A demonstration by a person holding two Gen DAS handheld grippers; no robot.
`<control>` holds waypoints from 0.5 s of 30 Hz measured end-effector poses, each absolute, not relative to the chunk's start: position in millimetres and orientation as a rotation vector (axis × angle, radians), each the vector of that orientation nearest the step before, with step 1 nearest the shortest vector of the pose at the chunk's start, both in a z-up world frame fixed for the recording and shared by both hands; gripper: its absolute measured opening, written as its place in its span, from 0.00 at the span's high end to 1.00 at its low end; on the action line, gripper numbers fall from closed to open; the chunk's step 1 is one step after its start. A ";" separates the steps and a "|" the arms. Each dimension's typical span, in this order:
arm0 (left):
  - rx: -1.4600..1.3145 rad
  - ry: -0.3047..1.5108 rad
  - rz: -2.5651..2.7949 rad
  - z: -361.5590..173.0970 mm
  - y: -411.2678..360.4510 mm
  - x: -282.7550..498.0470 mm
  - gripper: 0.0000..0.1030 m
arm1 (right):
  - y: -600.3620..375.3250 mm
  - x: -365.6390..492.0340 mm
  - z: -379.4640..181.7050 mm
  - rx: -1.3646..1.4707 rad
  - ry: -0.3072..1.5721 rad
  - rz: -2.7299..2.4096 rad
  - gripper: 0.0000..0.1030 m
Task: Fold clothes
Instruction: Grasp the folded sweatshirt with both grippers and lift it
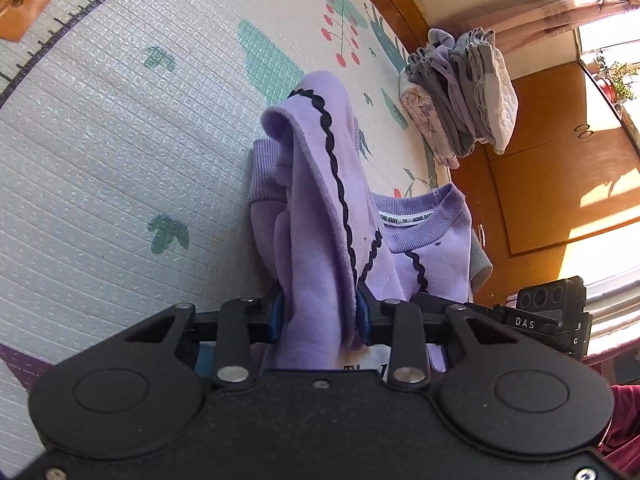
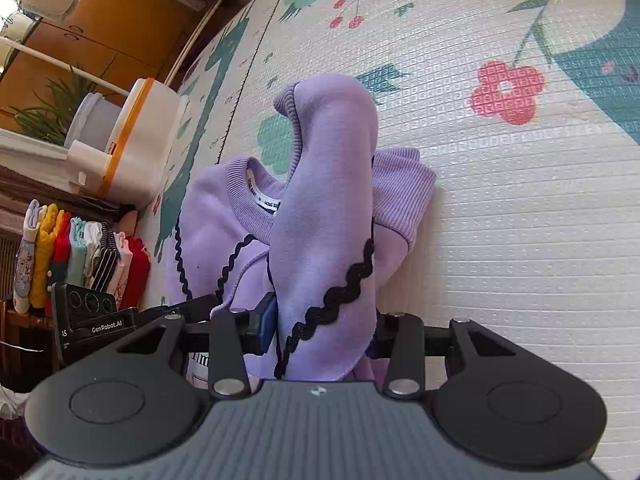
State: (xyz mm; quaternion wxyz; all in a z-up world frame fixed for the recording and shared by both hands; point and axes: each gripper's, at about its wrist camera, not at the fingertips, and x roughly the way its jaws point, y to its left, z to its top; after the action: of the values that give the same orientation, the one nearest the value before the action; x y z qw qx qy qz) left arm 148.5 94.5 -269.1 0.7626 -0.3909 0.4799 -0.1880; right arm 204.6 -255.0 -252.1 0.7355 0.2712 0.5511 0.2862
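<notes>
Left wrist view, left to right:
- Play mat [image 1: 100,140]: embossed, printed with leaves and berries; it carries everything.
- Left gripper [image 1: 320,316]: jaws closed tight on a bunched fold of the purple sweatshirt [image 1: 320,208], black wavy trim running up the raised cloth.
- Neckline with label, lying flat on the mat just beyond the gripper.
- Stack of folded clothes [image 1: 460,96], at the mat's far edge by the wooden cabinet [image 1: 560,160].

Right wrist view, left to right:
- Row of folded clothes [image 2: 80,256], off the mat's left edge.
- White container [image 2: 140,140], at the same edge.
- Right gripper [image 2: 320,328]: jaws closed on a sleeve [image 2: 328,184] lifted clear, its ribbed cuff flopping at the top.

Risks, as judged:
- Thick bunches may slip from either pinch if pulled unevenly.
- The loose cuff may land crooked and spoil the fold.
- Dragging could shift the body resting on the mat.
</notes>
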 end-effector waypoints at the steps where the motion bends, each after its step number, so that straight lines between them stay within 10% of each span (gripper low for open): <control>1: -0.884 1.017 -0.388 -264.1 105.9 139.2 0.69 | -243.2 210.4 -240.5 0.564 1.217 0.666 0.59; 15: -1.204 0.503 0.136 -174.2 302.0 -73.5 0.69 | 68.5 203.9 -122.1 0.191 1.239 1.242 0.59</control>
State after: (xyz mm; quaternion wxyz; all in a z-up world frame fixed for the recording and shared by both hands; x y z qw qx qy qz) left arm -73.5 302.0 -174.2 0.7923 -0.5599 0.2340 0.0630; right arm 203.9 68.5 -122.1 0.6354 0.0836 0.5422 0.5435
